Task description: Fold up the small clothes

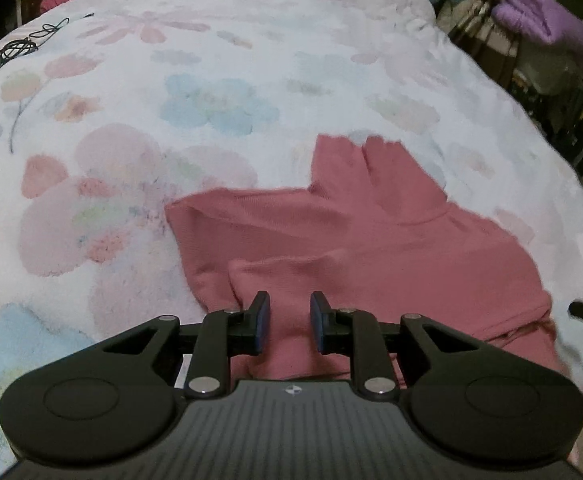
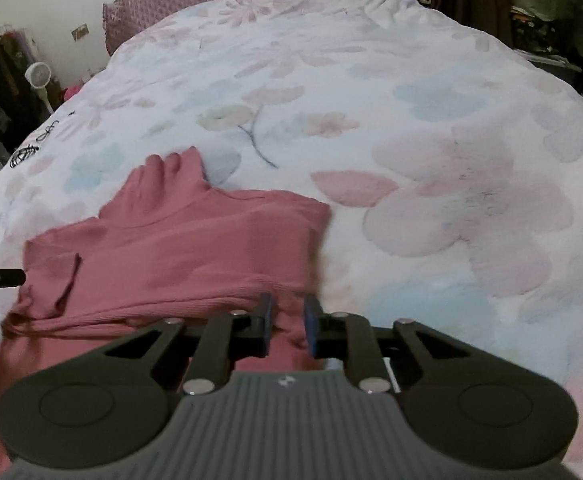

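A: Lying on the floral bedspread [image 1: 211,92], pink turtleneck top [image 1: 371,248], collar at 12 o'clock, sides look turned inward; partly folded, I judge.

B: Left to do?

A: Hem-to-collar fold, probably.

B: Grippers?

A: Left gripper [image 1: 290,322]: jaws narrowly apart, cloth between, no pinch visible. Right gripper [image 2: 288,326]: same narrow gap over the hem edge; can't confirm a grip.

B: Writing?

A: None legible. Black cable [image 1: 23,42] at 10 o'clock.
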`<move>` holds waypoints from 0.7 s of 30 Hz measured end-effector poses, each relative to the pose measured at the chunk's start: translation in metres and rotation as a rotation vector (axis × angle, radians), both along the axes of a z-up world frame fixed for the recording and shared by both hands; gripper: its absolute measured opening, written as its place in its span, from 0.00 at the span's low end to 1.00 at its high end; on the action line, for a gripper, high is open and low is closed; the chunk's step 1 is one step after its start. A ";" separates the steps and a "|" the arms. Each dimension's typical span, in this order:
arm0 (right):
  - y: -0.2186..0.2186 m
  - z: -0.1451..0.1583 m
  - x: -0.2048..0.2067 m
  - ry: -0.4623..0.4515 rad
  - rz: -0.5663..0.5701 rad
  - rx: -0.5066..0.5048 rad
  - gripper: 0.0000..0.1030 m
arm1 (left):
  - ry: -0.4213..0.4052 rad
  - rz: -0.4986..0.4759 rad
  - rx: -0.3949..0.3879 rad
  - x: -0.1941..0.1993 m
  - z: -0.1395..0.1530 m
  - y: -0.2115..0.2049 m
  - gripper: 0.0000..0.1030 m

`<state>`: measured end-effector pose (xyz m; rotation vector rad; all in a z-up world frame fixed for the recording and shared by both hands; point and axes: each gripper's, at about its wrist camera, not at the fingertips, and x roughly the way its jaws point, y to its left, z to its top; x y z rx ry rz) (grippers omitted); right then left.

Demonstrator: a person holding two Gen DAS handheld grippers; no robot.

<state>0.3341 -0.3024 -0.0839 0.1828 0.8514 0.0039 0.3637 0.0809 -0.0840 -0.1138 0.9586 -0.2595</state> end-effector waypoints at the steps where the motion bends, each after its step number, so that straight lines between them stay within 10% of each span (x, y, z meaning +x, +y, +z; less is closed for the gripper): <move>1: -0.001 -0.001 0.002 -0.008 0.020 -0.007 0.14 | 0.004 -0.002 0.013 -0.001 -0.002 -0.001 0.24; 6: 0.016 -0.028 0.018 0.097 0.087 -0.108 0.21 | 0.050 -0.018 0.077 -0.004 -0.020 -0.003 0.23; 8: 0.011 -0.038 0.016 0.104 0.060 -0.082 0.02 | 0.063 -0.026 0.095 -0.004 -0.026 -0.002 0.22; 15: -0.013 -0.048 0.004 0.164 0.066 -0.071 0.02 | 0.094 -0.049 0.150 0.003 -0.037 -0.004 0.15; 21: -0.012 -0.036 0.002 0.161 0.065 -0.050 0.15 | 0.047 -0.072 0.139 -0.006 -0.021 -0.003 0.16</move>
